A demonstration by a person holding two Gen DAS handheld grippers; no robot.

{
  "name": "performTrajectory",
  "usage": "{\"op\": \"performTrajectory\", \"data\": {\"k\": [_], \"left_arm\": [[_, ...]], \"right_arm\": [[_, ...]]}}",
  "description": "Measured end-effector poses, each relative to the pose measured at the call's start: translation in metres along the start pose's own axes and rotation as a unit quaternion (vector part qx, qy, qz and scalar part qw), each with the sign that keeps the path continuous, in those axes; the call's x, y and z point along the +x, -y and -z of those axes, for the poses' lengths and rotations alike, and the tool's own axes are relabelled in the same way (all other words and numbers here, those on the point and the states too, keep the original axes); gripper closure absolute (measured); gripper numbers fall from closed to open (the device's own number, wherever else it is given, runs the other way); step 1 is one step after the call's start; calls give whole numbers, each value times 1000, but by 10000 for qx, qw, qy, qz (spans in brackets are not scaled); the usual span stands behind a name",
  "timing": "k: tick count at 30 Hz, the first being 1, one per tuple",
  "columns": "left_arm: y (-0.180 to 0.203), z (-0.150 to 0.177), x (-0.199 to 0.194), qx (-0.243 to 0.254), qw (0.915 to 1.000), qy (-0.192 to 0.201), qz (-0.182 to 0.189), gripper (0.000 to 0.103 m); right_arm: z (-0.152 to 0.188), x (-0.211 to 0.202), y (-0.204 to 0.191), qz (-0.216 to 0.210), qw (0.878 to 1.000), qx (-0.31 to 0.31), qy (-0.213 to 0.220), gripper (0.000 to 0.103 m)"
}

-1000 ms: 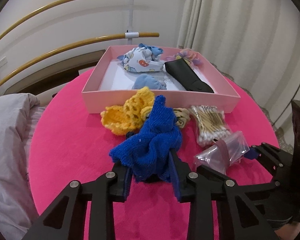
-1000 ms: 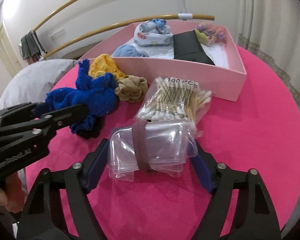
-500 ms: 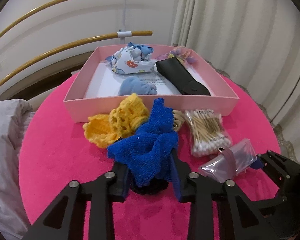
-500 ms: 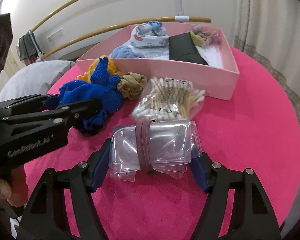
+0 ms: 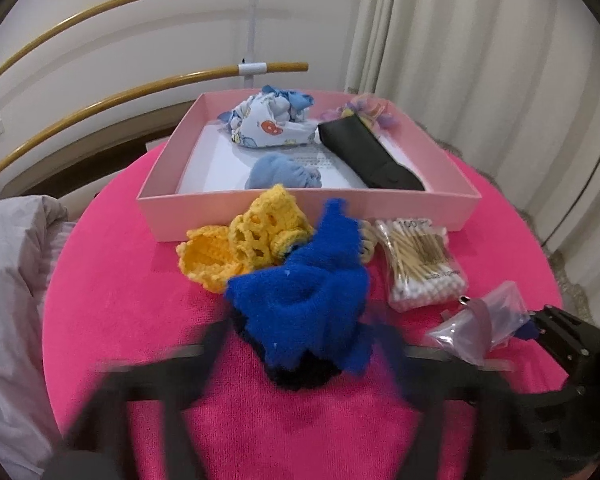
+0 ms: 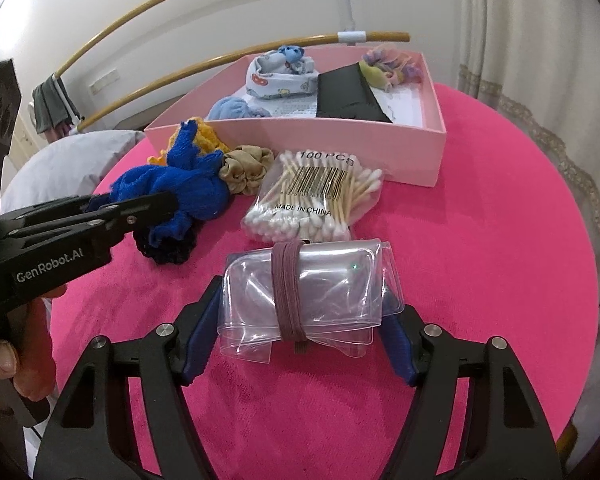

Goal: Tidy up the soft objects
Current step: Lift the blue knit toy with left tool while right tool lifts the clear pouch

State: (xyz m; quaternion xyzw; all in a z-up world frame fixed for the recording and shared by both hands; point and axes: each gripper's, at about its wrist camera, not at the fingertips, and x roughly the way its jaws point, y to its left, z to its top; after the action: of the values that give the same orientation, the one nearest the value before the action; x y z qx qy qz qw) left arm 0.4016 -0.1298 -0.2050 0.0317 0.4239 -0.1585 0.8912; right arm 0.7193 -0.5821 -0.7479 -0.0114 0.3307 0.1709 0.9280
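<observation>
Our left gripper (image 5: 300,344) is opening around the blue knit (image 5: 304,304) before the pink box (image 5: 308,204) of baby clothes; our right gripper (image 6: 300,320) clasps the plastic pouch (image 6: 308,296).

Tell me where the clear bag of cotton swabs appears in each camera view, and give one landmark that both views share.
Left wrist view: the clear bag of cotton swabs lies right of centre, in front of the pink box's right corner.
Right wrist view: the same bag lies at the centre, just beyond the banded clear plastic pouch.
Shared landmark: the shallow pink cardboard box, directly behind the swabs in both views.
</observation>
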Motion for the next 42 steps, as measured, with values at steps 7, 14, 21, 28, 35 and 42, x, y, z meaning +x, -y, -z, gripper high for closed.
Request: {"op": "performTrajectory", "data": {"k": [7, 14, 21, 28, 35, 42], "left_arm": [[12, -8, 27, 122, 9999, -105, -15, 59], [0, -7, 13, -106, 9998, 5, 159, 65], [-7, 1, -25, -179, 9995, 239, 105, 65], [-12, 13, -68, -226, 9985, 484, 71, 65], [-16, 26, -107, -337, 9969, 700, -98, 65], [-14, 42, -151, -327, 9947, 953, -197, 65]], "right_arm": [[-1, 0, 1, 21, 10000, 6, 1, 35], [-1, -6, 3, 26, 9999, 52, 89, 35], [-3, -18, 1, 59, 9997, 87, 229, 35], [-8, -42, -11, 73, 9990, -17, 447, 35], [-14, -65, -23, 49, 9976, -112, 677, 35], [-24, -91, -32, -32, 9948, -129, 1010, 35]]}}
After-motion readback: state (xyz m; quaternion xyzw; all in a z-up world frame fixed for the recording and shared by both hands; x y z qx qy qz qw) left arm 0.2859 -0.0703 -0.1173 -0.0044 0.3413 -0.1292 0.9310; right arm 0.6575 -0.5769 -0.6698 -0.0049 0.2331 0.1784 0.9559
